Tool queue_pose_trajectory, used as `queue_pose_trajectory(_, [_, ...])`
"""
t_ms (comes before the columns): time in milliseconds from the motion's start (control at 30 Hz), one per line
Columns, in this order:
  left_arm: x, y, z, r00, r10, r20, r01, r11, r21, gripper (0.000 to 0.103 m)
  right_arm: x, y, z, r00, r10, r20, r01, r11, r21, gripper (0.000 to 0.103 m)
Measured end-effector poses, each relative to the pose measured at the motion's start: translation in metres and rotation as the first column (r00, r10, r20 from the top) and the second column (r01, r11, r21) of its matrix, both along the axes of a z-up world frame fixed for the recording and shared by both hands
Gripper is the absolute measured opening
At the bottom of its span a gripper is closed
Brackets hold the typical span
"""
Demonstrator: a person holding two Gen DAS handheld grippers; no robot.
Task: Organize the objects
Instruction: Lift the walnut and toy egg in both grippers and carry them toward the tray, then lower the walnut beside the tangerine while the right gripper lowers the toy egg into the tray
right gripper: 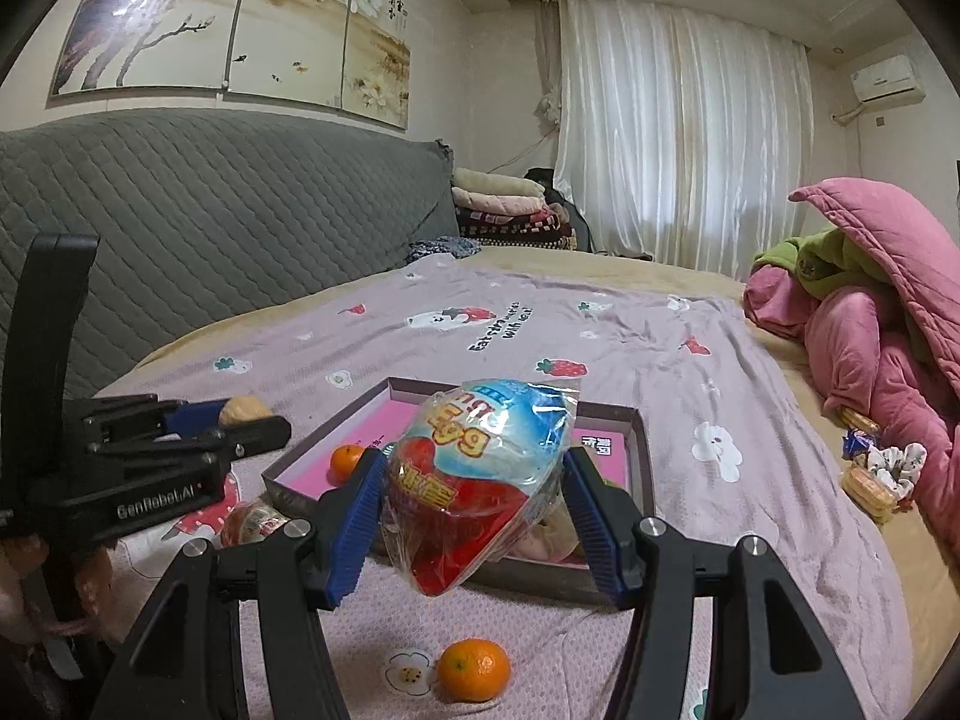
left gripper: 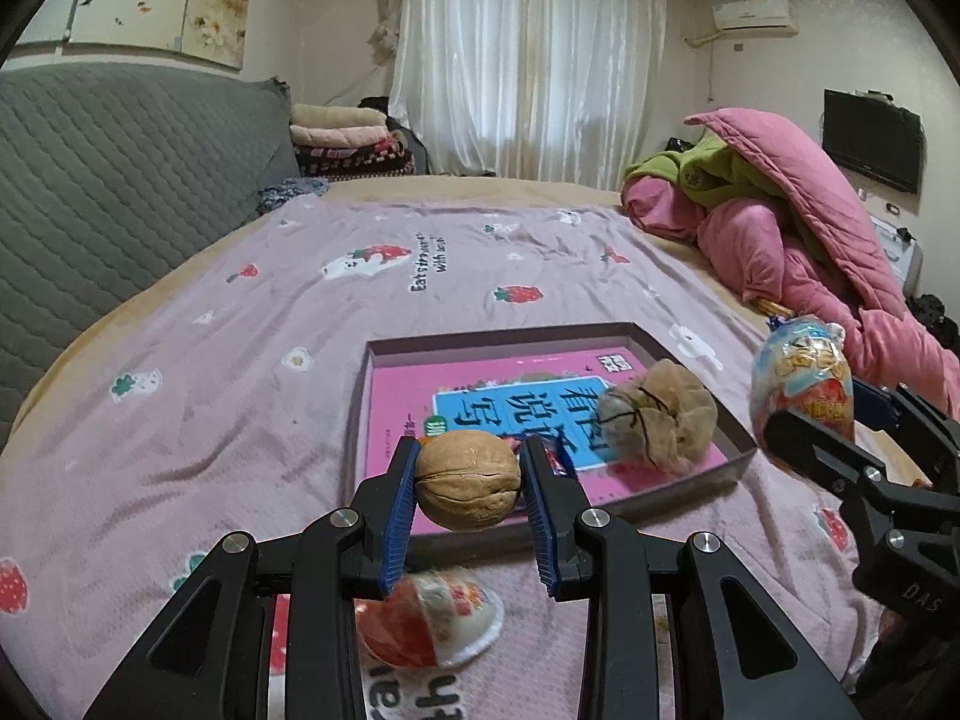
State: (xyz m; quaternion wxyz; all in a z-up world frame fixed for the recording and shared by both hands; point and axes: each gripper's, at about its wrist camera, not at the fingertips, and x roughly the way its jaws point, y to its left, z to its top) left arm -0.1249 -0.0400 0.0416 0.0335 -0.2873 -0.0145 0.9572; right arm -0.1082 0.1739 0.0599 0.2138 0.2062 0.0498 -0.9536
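My left gripper (left gripper: pixel 469 483) is shut on a brown walnut (left gripper: pixel 468 480) and holds it above the near edge of a shallow box (left gripper: pixel 498 341) with a pink book (left gripper: pixel 408 396) inside. A beige mesh pouch (left gripper: pixel 657 417) lies in the box's right corner. My right gripper (right gripper: pixel 474 498) is shut on a plastic-wrapped toy egg (right gripper: pixel 480 468), held above the box (right gripper: pixel 636 438). That egg (left gripper: pixel 801 375) also shows at the right of the left wrist view. A second wrapped egg (left gripper: pixel 438 618) lies on the sheet under my left gripper.
One tangerine (right gripper: pixel 347 461) sits in the box, another (right gripper: pixel 474 669) lies on the sheet in front. Pink and green bedding (right gripper: pixel 870 324) is piled at the right, with snack packets (right gripper: pixel 870 480) beside it. A grey quilted headboard (left gripper: pixel 120 180) runs along the left.
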Motion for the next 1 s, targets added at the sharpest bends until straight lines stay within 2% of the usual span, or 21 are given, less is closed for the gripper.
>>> queue_pose_trajectory(600, [-0.050, -0.023, 0.019, 0.999, 0.013, -0.044, -0.014, 1.000, -0.012, 0.034, -0.039, -0.010, 0.010, 0.999, -0.003, -0.033, 0.003, 1.000, 0.012, 0.060])
queue_pose_trajectory(1000, [-0.074, -0.022, 0.003, 1.000, 0.005, -0.004, -0.005, 1.000, -0.019, 0.034, -0.067, -0.019, 0.017, 0.998, -0.008, -0.055, 0.010, 0.999, 0.033, 0.060])
